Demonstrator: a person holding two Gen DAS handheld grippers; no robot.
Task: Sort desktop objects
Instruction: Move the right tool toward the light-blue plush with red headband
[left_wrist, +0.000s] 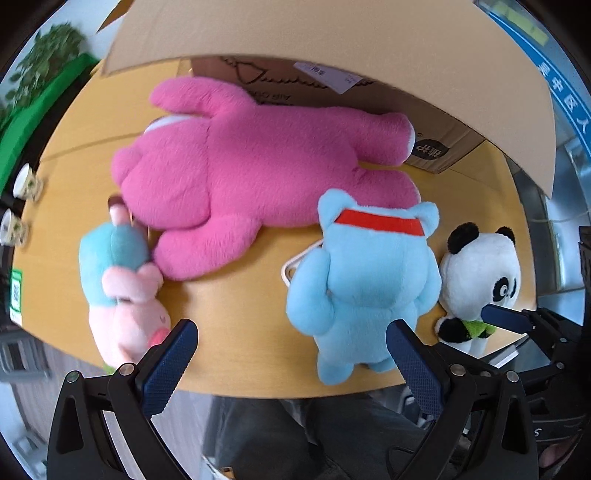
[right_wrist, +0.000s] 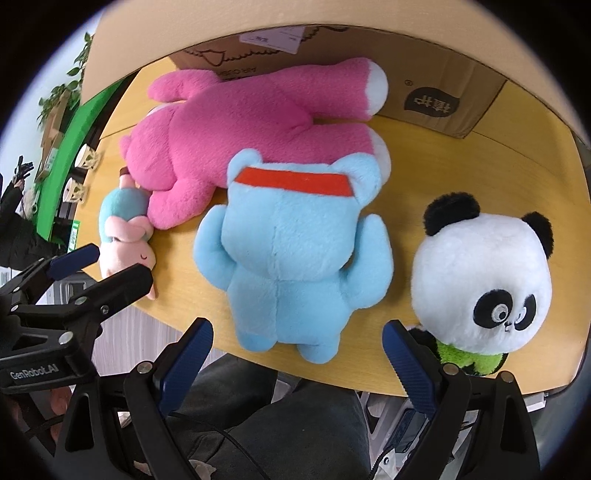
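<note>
A big pink plush (left_wrist: 251, 162) (right_wrist: 236, 125) lies across the yellow table (left_wrist: 236, 325) (right_wrist: 461, 166). A light-blue plush with a red band (left_wrist: 369, 280) (right_wrist: 295, 258) lies face down near the front edge. A panda plush (left_wrist: 476, 280) (right_wrist: 480, 284) stands at the right. A small pale-pink and teal plush (left_wrist: 122, 291) (right_wrist: 125, 229) lies at the left. My left gripper (left_wrist: 291, 354) (right_wrist: 99, 266) is open and empty at the front edge. My right gripper (right_wrist: 297, 354) is open and empty, just below the blue plush; one of its fingers (left_wrist: 506, 317) shows beside the panda.
An open cardboard box (left_wrist: 369, 99) (right_wrist: 424, 92) stands behind the pink plush, its flap (left_wrist: 332, 33) overhanging. A white object (left_wrist: 295, 266) peeks from under the blue plush. Two small cups (left_wrist: 22, 199) (right_wrist: 81, 170) stand at the far left. A person's legs are below the table edge.
</note>
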